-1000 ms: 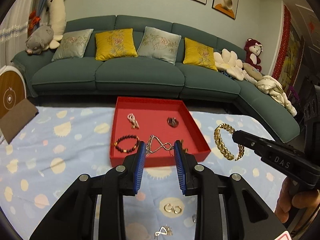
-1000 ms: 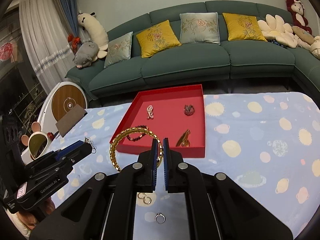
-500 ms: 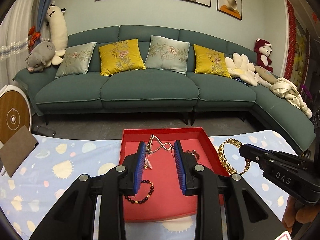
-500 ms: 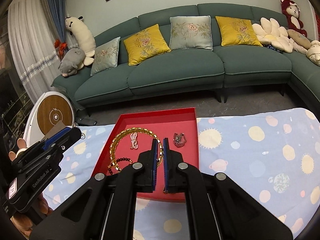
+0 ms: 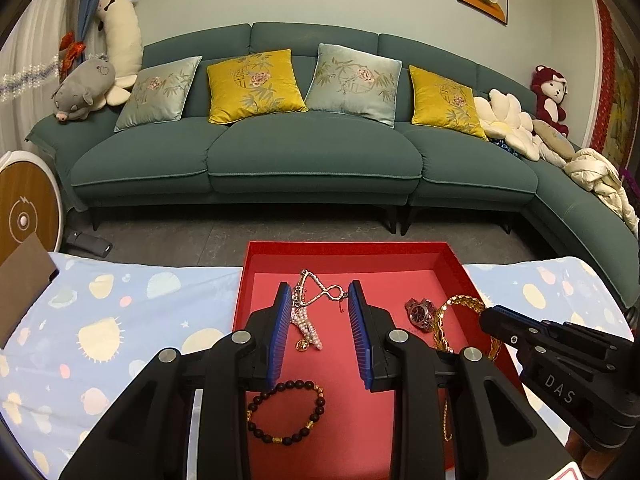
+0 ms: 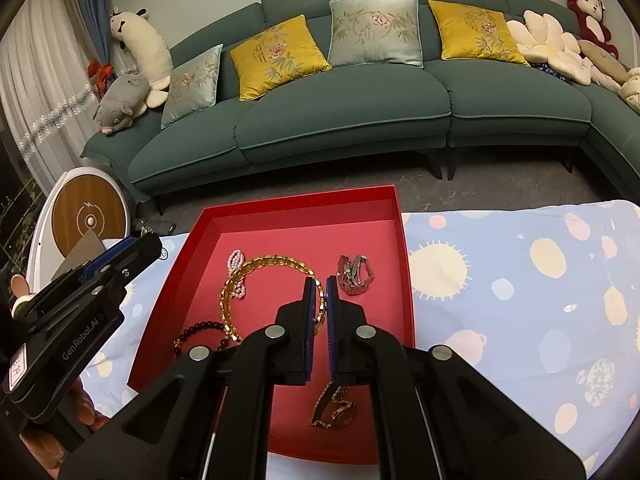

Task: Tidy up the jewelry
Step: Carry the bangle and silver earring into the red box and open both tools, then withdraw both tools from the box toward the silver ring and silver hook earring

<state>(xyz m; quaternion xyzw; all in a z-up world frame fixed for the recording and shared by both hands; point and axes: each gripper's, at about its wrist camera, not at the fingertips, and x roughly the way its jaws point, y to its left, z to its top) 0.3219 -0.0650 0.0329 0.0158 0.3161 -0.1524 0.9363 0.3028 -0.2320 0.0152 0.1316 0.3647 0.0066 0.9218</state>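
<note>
A red tray (image 5: 344, 246) lies on the patterned cloth, and both grippers hang over it. My left gripper (image 5: 319, 292) is shut on a silver figure-eight ornament (image 5: 323, 292) held between its blue pads above the tray's middle. My right gripper (image 6: 320, 284) is shut on a gold chain bracelet (image 6: 256, 264), whose loop hangs to the left over the tray (image 6: 300, 200). In the tray lie a pearl piece (image 5: 306, 326), a dark bead bracelet (image 5: 286, 412), a watch (image 6: 354, 274) and a small gold chain (image 6: 334, 408). The right gripper (image 5: 492, 316) shows at the left wrist view's right edge.
The table's blue cloth (image 6: 520, 280) with suns and planets spreads to the right and left of the tray. A brown card (image 5: 20, 280) and a round wooden-faced device (image 6: 90, 220) stand at the left. Beyond the table's far edge are bare floor and a green sofa (image 5: 312, 160).
Both grippers have moved forward and down, from the near cloth to over the red tray, each carrying its piece. The loose rings on the cloth have dropped out of view.
</note>
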